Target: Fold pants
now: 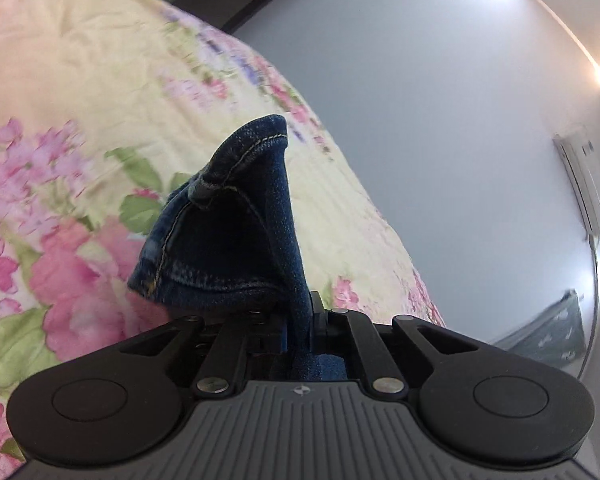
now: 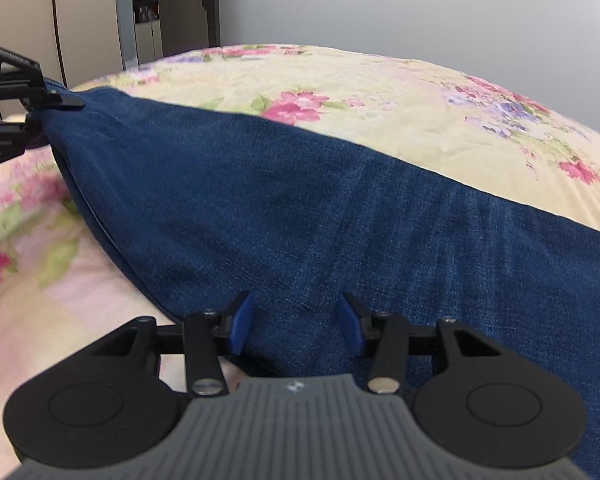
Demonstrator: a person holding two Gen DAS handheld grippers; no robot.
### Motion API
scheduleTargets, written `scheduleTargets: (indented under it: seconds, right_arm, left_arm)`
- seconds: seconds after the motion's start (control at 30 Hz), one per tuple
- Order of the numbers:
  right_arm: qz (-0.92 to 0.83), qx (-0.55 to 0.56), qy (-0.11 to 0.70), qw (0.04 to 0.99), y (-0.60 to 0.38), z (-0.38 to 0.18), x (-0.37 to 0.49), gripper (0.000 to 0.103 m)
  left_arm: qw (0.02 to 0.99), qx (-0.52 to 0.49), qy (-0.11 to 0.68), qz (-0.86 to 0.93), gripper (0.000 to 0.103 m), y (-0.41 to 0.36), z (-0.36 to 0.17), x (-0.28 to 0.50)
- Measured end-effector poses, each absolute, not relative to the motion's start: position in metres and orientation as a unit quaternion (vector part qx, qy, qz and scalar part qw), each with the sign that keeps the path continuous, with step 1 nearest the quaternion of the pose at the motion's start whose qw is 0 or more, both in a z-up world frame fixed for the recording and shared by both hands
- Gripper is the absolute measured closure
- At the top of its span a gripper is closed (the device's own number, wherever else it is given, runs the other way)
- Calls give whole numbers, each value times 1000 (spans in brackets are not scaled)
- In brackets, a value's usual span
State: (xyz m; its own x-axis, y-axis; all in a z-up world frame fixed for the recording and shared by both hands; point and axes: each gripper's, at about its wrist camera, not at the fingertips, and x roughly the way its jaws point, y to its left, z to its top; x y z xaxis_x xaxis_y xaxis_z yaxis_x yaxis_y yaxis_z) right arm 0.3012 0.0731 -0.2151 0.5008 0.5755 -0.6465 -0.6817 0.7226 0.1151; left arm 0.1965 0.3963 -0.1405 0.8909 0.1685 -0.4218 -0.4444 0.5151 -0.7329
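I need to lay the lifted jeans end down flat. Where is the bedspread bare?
Bare floral bedspread lies beyond the jeans, up to the grey wall; a smaller patch lies on the left of the jeans, below the left gripper, which is shut on the raised end. It is crowded around the right gripper, open over the denim.

home bedroom: bed w/ floral sheet (image 2: 380,92), wall ac unit (image 1: 584,184), wardrobe doors (image 2: 60,16), door (image 2: 210,0).
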Motion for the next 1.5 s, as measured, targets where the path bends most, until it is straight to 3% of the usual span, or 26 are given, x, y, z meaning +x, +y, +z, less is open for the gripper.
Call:
scheduleTargets:
  seconds: [0.2,0.47,0.6,0.8,1.0,1.23,1.5]
  right_arm:
    - [341,8,329,880,4,-193,299,59]
    - [256,105,334,901,-95,-176,321,59]
    - [219,129,321,912,-132,-165,336,58]
    - [198,164,328,909,-168,-177,355,55]
    - [235,212,357,879,-167,-198,373,52]
    - [331,311,410,791,-127,-216,398,30]
    - [348,357,442,746,-97,-226,409,27]
  left_arm:
    - [909,-355,156,151,95,344,-97,225]
    - [970,-131,195,53,94,210,-69,275]
    - [971,-49,234,17,93,143,-92,298]
    - [940,76,333,9,88,54,-169,314]
    - [924,192,331,21,81,30,-207,292]
    - [918,225,326,-6,77,25,-204,280]
    - [923,203,326,-11,77,29,-200,277]
